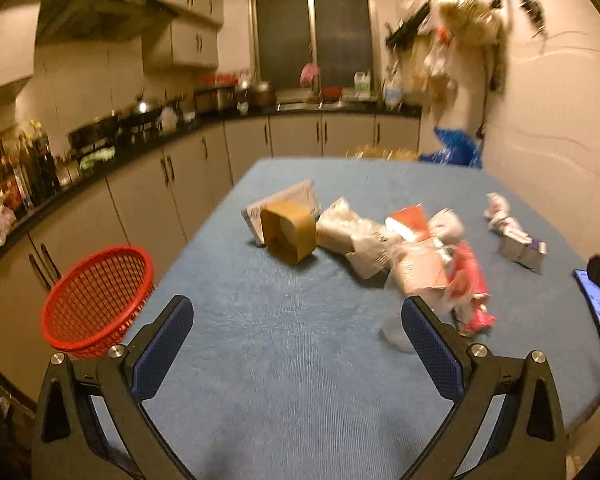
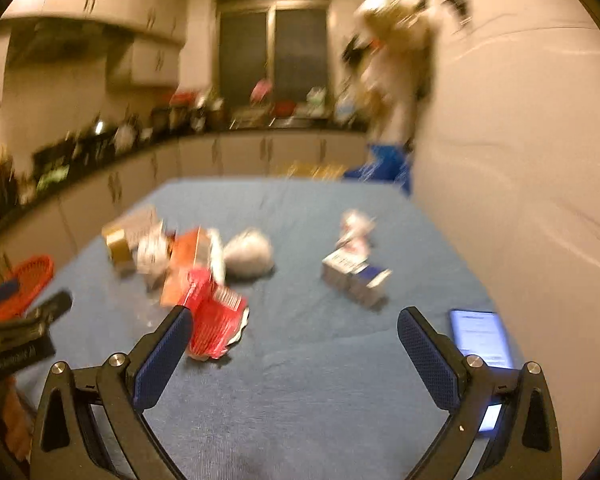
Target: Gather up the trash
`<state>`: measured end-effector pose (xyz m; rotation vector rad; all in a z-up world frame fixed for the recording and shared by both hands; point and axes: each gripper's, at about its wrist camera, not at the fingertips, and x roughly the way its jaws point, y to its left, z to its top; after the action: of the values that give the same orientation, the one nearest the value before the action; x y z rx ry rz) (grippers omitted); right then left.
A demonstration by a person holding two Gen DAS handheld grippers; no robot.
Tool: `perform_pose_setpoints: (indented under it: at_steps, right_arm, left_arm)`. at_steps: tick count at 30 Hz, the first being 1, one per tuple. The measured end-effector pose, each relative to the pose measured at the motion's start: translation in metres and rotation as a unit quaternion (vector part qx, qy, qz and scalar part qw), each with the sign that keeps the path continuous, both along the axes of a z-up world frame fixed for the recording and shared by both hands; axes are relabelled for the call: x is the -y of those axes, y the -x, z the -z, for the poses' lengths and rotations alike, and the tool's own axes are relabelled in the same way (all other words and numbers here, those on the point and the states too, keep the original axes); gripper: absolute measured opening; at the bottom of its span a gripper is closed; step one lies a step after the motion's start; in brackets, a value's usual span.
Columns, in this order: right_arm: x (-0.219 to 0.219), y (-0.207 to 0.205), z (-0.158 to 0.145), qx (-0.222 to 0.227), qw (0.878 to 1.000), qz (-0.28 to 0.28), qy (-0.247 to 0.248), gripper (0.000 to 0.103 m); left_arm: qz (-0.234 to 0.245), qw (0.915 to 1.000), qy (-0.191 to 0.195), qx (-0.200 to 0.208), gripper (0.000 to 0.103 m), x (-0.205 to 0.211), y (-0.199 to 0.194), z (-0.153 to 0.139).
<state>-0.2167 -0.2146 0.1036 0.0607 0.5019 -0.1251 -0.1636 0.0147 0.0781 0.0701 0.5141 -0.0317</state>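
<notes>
Trash lies on the blue table (image 1: 284, 352): a brown tape roll (image 1: 288, 230), a crumpled white bag (image 1: 352, 236), an orange carton (image 1: 416, 252), a red wrapper (image 1: 470, 292) and a small white-and-blue box (image 1: 522, 246). A red mesh basket (image 1: 98, 298) stands off the table's left edge. My left gripper (image 1: 298, 320) is open and empty above the table, short of the pile. My right gripper (image 2: 294, 330) is open and empty; the red wrapper (image 2: 216, 324) lies by its left finger, the box (image 2: 356, 278) ahead. The basket also shows in the right wrist view (image 2: 22, 284).
A phone (image 2: 482, 340) with a lit screen lies at the table's right edge, by the wall. Kitchen counters (image 1: 112, 160) with pots and bottles run along the left and back. A blue bag (image 1: 454, 148) sits beyond the table's far right corner.
</notes>
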Motion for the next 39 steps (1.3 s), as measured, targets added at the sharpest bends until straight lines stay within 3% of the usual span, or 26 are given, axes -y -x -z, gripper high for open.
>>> perform_pose_setpoints:
  at_steps: [4,9,20,39]
  right_arm:
    - [-0.001,0.016,-0.003,-0.008,0.999,-0.022,-0.043,0.102]
    - [-0.018,0.028,0.001,-0.011,0.998,-0.043,-0.04,0.094]
    - [-0.027,0.022,0.011,-0.022,0.997,-0.049,-0.05,0.092]
    - [-0.031,0.019,0.017,-0.029,0.996,-0.057,-0.055,0.092]
  left_arm:
    - [0.006,0.9994,0.003,0.034,0.103,-0.005,0.036,-0.009]
    - [0.014,0.9987,0.022,0.043,0.103,-0.011,0.052,-0.015]
    - [0.019,0.9996,0.013,0.017,0.103,-0.006,0.045,-0.002]
    - [0.016,0.9997,0.009,0.012,0.103,-0.005,0.042,0.003]
